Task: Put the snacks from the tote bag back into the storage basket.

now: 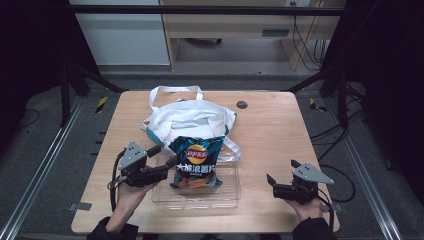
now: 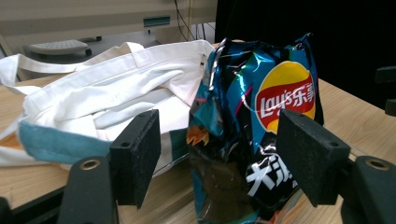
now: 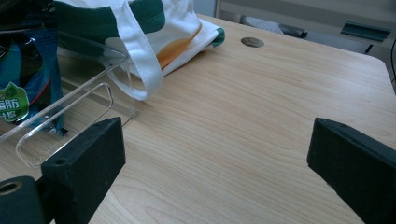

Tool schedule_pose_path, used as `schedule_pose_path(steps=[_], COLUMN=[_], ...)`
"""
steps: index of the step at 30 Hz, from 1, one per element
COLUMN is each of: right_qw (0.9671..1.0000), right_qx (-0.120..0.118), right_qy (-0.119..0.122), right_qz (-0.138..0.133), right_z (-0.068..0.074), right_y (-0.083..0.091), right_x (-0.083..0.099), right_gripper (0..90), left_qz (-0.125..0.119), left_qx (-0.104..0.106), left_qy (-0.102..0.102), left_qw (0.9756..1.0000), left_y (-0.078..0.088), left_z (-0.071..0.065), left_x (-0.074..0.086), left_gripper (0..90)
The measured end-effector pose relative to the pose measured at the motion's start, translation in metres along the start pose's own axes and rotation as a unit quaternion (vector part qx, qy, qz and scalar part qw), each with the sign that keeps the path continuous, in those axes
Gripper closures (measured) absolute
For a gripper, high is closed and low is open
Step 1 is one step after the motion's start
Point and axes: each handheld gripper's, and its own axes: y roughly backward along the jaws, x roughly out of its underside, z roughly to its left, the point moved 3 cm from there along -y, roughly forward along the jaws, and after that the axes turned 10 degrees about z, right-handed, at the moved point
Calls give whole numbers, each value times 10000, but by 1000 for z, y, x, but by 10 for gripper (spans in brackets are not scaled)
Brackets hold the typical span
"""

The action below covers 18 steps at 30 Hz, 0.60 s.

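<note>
the lay's chip bag (image 1: pixel 196 162) stood in the clear plastic tray (image 1: pixel 197 197) near your edge of the wooden table (image 1: pixel 270 130), its top leaning back against the white tote bag (image 1: pixel 187 117) with teal trim just behind it. your left gripper (image 1: pixel 159 161) sat at the tray's left side with its jaws spread wide on either side of the bag's left edge, not clamped on anything. your right gripper (image 1: pixel 282 177) rested well apart on bare tabletop to the right, jaws wide open and holding nothing.
</note>
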Motion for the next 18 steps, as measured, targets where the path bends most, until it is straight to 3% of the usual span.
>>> schedule_pose_path(steps=[10, 18], right_qw=[10000, 9999], right_qx=[63, 126], right_qy=[-49, -51], right_qz=[-7, 45], right_z=[-4, -6], right_y=[2, 1], right_x=[1, 3], right_gripper=[44, 44], left_qz=[-14, 136], left_qx=[-229, -539], left_qy=[178, 250], left_qw=[9996, 9981], left_y=[10, 17], left_z=[17, 36], left_x=[19, 46], left_gripper=[295, 291])
